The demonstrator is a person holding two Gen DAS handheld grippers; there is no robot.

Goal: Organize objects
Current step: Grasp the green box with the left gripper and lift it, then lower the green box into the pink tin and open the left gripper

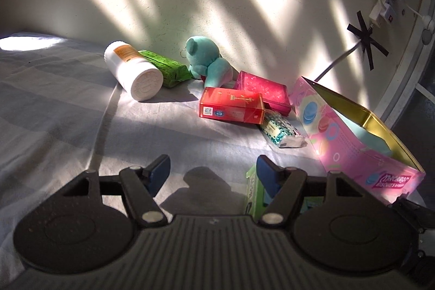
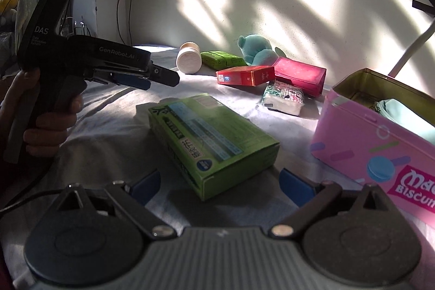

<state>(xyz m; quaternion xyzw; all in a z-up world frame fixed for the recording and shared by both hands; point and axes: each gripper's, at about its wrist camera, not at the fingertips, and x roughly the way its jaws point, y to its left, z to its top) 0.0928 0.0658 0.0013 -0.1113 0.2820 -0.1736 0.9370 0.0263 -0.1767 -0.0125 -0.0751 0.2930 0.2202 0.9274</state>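
While both tools are held above the striped cloth (image 1: 54, 105), the left gripper (image 1: 213, 174) is seen spread apart and empty, bare cloth lying ahead of it. The right gripper (image 2: 220, 181) is likewise released, its blue pads flanking the near end of the large green box (image 2: 214, 137) without visible contact. "Macaron Biscuits" is partly legible on the pink tin (image 2: 375, 151), which stands open at the right; its far end is cut off. "DAS" and "GenRobot.AI" are printed on the left tool. Against the wall are grouped the white bottle (image 1: 134, 72), teal plush (image 1: 209, 59), red box (image 1: 231, 105) and magenta box (image 1: 262, 91). Smaller print cannot be made out.
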